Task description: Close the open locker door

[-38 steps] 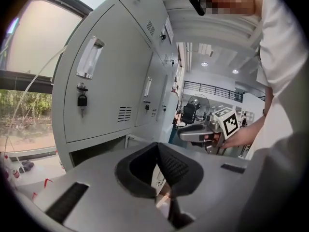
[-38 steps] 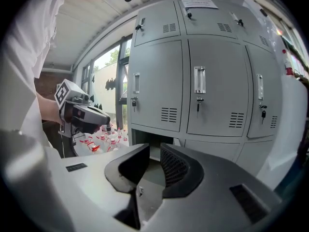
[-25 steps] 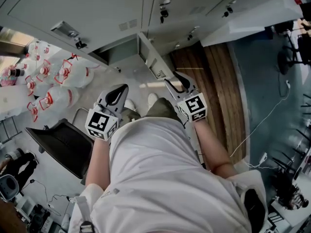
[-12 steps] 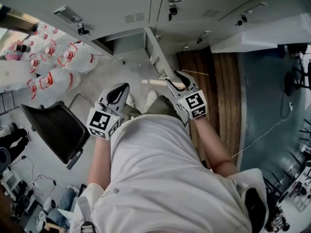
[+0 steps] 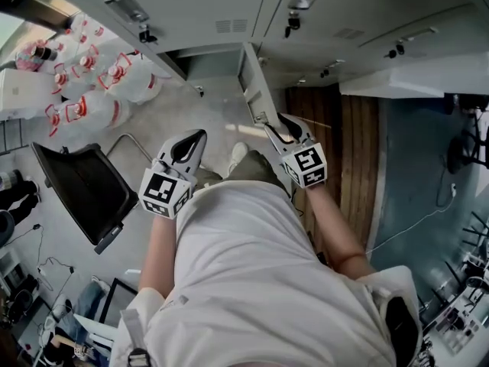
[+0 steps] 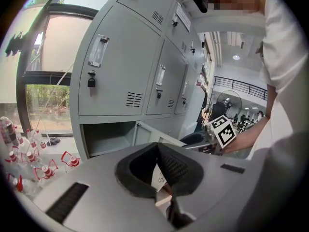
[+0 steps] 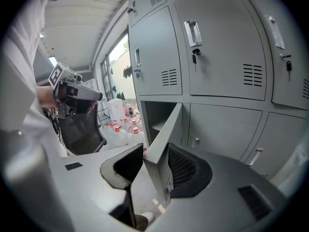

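Locker door [image 5: 256,82] stands swung out from the bottom row and points toward the person. Its hinge side sits at the open compartment [image 5: 210,63].

Right gripper [image 5: 284,125] is at the door's free edge. The right gripper view shows that edge [image 7: 161,139] standing between the jaws. They have just been closing, but a gap shows on the left side, so it is unclamped, not gripping. Left gripper [image 5: 191,140] hangs off to the side with its tips together on nothing.

Handling, as a guess:
- The door looks like painted sheet metal, so stiff, light and free on its hinges.
- The smooth face would be slippery to pinch.
- Best contact is the outer face near the free edge, far from the hinge, as a push rather than a grasp.
- The jaws should come off the edge before it meets the frame, or they get trapped.

What the views add:
- Head view gives the swing angle, plus the water bottles [image 5: 92,90] and black chair [image 5: 80,193] at left.
- Right gripper view alone shows how the edge sits in the jaws, and a latch on the door's inner side.
- Left gripper view [image 6: 157,146] shows the compartment's mouth side-on and the right gripper's marker cube [image 6: 223,132].
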Motion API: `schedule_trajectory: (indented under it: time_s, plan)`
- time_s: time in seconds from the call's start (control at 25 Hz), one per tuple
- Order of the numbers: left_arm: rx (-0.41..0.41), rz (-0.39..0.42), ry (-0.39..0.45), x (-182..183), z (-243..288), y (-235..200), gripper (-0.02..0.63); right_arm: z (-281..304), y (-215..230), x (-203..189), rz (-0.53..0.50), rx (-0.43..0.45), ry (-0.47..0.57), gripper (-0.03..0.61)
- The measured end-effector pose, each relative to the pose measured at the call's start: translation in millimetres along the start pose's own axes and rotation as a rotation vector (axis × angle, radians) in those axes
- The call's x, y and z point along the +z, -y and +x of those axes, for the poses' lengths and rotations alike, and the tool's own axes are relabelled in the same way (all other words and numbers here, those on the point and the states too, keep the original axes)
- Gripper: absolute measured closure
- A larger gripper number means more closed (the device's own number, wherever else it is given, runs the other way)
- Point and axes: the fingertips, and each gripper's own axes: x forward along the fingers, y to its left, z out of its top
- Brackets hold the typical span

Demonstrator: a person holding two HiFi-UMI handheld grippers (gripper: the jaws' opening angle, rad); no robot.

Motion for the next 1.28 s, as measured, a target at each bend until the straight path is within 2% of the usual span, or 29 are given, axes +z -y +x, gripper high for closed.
schedule_trajectory:
  time_s: [0.72,1.28]
  plan:
    - [-0.017,-0.002,0.014,-4.5,-45.0,-42.8,0.611,25.6,-41.4,8.8,0.019,-0.058,-0.034,0.408]
    - [0.0,-0.027,0.034,-17.9,-95.7,-84.6,0.611,55.5,-73.6,23.2,0.078,-0.121,-0.021,0.39]
